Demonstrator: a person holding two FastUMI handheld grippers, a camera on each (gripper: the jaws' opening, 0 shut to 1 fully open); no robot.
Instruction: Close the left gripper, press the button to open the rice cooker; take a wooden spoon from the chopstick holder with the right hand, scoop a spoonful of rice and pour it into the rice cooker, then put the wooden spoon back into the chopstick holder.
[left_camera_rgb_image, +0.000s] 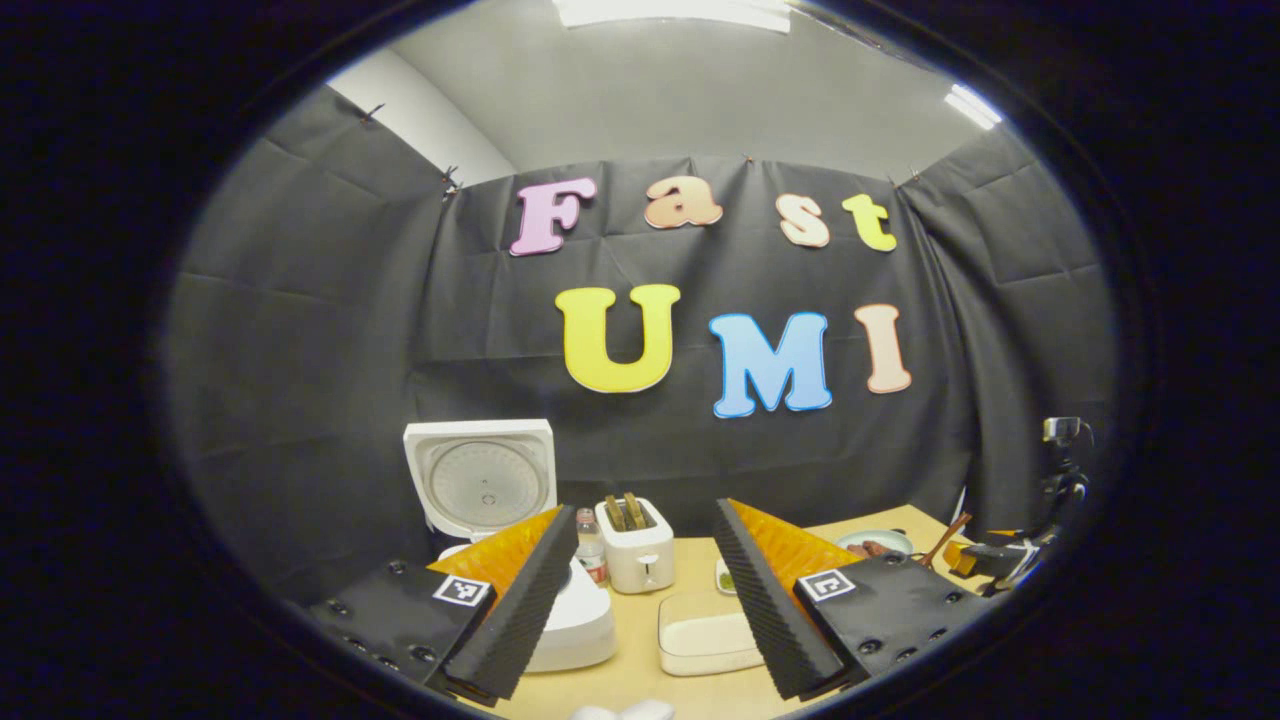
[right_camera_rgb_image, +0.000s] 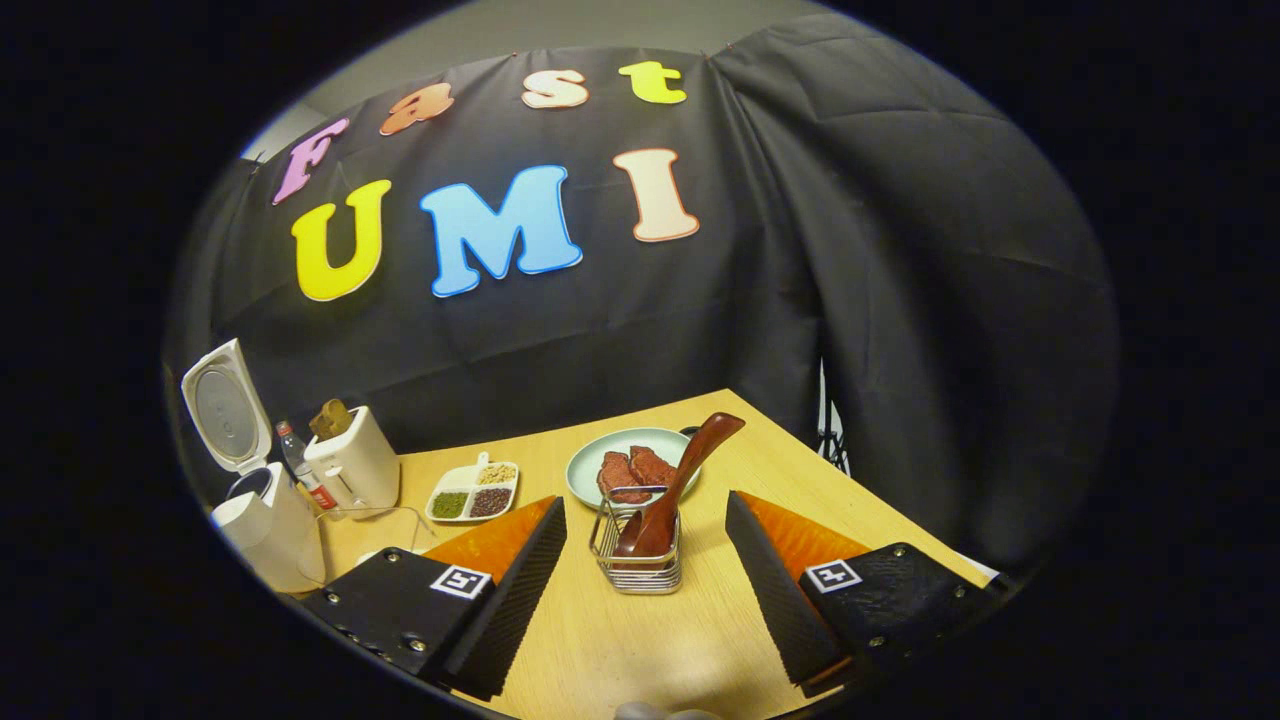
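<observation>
1. Wooden and dark brown, the spoon (right_camera_rgb_image: 668, 490) stands tilted in the wire chopstick holder (right_camera_rgb_image: 636, 556) on the table (right_camera_rgb_image: 640, 640), its handle leaning up and to the right over the plate (right_camera_rgb_image: 632, 452) of meat slices.
2. The rice cooker (left_camera_rgb_image: 520, 560) has its lid (left_camera_rgb_image: 482, 482) up, so I judge the button step done.
3. The left gripper (left_camera_rgb_image: 640, 600) has its fingers spread wide apart and grips nothing; it hangs in front of the cooker and the toaster (left_camera_rgb_image: 634, 545).
4. The right gripper (right_camera_rgb_image: 640, 590) is likewise spread wide and empty, with the holder between and just beyond its fingers.
5. The step in hand looks like fetching the spoon.
6. Next, the right gripper must move forward, straddle the handle and close on it.
7. The lift should follow the handle's tilt so the holder stays put.
</observation>
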